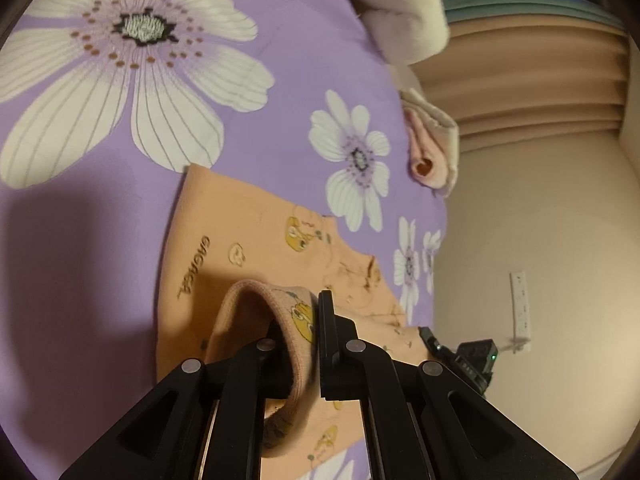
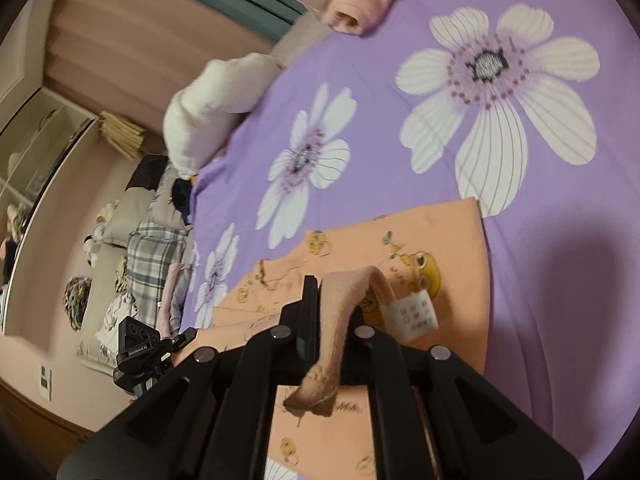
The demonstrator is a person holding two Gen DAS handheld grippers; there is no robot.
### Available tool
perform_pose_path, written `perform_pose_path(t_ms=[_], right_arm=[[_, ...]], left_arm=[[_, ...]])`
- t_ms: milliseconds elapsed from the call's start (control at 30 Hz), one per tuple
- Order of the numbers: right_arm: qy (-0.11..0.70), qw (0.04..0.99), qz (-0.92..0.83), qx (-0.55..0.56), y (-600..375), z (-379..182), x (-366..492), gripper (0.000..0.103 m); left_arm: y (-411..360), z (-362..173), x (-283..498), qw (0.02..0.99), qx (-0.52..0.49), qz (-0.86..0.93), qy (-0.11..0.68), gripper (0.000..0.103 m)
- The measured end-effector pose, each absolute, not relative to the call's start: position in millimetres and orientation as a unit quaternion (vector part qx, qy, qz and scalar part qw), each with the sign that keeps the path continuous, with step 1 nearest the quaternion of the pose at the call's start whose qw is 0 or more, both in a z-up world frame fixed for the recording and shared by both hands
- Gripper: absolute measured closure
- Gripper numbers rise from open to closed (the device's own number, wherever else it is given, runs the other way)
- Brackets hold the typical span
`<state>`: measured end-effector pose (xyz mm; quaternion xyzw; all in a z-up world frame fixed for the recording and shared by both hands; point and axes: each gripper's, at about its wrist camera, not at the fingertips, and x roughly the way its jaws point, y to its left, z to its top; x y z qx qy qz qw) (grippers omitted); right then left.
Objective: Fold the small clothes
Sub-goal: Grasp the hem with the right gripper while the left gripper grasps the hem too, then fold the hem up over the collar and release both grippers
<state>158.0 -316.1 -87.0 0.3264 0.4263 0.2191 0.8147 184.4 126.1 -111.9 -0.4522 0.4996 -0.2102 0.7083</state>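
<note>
Both grippers are clamped on the ribbed edge of a small peach garment (image 1: 256, 240) printed with yellow cartoon figures, and I'd say the two pinches are set on either end of the same hem so the cloth can be carried over itself in one even fold. In the left wrist view the left gripper (image 1: 314, 344) has its jaws shut on the ribbed band, which loops up just left of centre in the lower half of the frame, with the pressed part caught between the black pads. In the right wrist view the right gripper (image 2: 320, 316) has its jaws closed on a thin strip of the same ribbing, low in the middle of the frame, and a white care label (image 2: 414, 314) hangs just to the right of the strip. The rest of the garment lies flat on the purple flowered bedsheet (image 1: 100, 240), spreading up toward mid-frame beyond the jaws in both views. Already-rolled pale clothes (image 1: 430, 152) sit well apart at the bed's edge, upper right in the left view, likely put aside as finished.
</note>
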Motion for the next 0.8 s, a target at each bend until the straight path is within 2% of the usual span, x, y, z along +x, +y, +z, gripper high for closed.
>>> perform_pose_path(t_ms=[167, 267, 300, 333, 367, 400, 433, 467, 633, 800], right_arm=[[0.457, 0.791, 0.204, 0.351, -319, -99, 177, 0.095], [0.475, 0.769, 0.192, 0.383, -325, -107, 187, 0.091], [0.483, 0.757, 0.187, 0.398, -327, -111, 191, 0.087], [0.487, 0.750, 0.186, 0.407, -329, -113, 193, 0.083], [0.490, 0.744, 0.181, 0.417, -331, -115, 196, 0.072], [0.491, 0.738, 0.176, 0.427, -333, -116, 197, 0.062], [0.491, 0.730, 0.173, 0.443, -336, -118, 199, 0.057], [0.486, 0.719, 0.173, 0.466, -341, -119, 200, 0.054], [0.442, 0.710, 0.180, 0.517, -356, -112, 205, 0.051], [0.400, 0.738, 0.175, 0.515, -364, -94, 206, 0.048]], left_arm=[[127, -120, 203, 0.684, -0.468, -0.205, 0.521, 0.103], [129, -127, 215, 0.658, -0.492, -0.199, 0.534, 0.103], [130, -131, 219, 0.645, -0.505, -0.195, 0.539, 0.092], [133, -135, 223, 0.634, -0.520, -0.189, 0.540, 0.072], [137, -139, 225, 0.627, -0.535, -0.180, 0.537, 0.059], [141, -141, 227, 0.619, -0.551, -0.174, 0.532, 0.040], [147, -145, 229, 0.606, -0.578, -0.170, 0.518, 0.035], [150, -146, 230, 0.601, -0.592, -0.167, 0.511, 0.035], [157, -135, 244, 0.624, -0.593, -0.165, 0.481, 0.035], [166, -119, 250, 0.655, -0.579, -0.150, 0.463, 0.035]])
